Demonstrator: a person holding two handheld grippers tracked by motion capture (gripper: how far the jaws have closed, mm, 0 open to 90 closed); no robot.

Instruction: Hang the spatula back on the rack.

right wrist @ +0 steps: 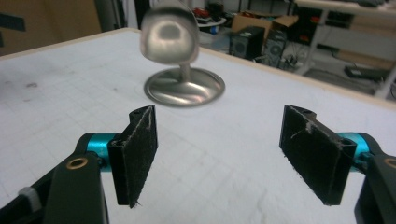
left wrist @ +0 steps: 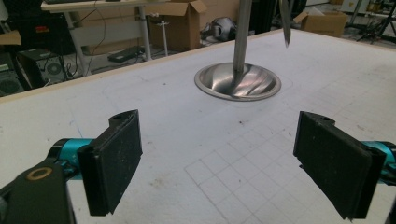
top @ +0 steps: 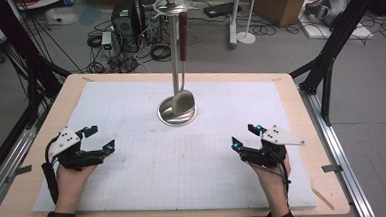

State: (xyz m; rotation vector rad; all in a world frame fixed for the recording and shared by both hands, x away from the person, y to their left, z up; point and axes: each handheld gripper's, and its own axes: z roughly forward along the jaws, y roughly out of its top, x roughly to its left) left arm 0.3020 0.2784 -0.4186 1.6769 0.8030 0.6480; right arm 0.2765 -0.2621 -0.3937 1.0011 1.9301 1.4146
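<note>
Lighting even and diffuse, apparently from overhead; moderately bright. White mat on the table shows no hard shadows, only faint ones under the hands. High view sharp at centre, straight table edges bow slightly toward the corners. Soft highlights on the steel stand base. Right gripper view: hanging ladle bowl and base blurred; near pads sharp. Left gripper view: background soft.

High view steeply down over the table; both gripper views low, near, toward the shared stand.
</note>
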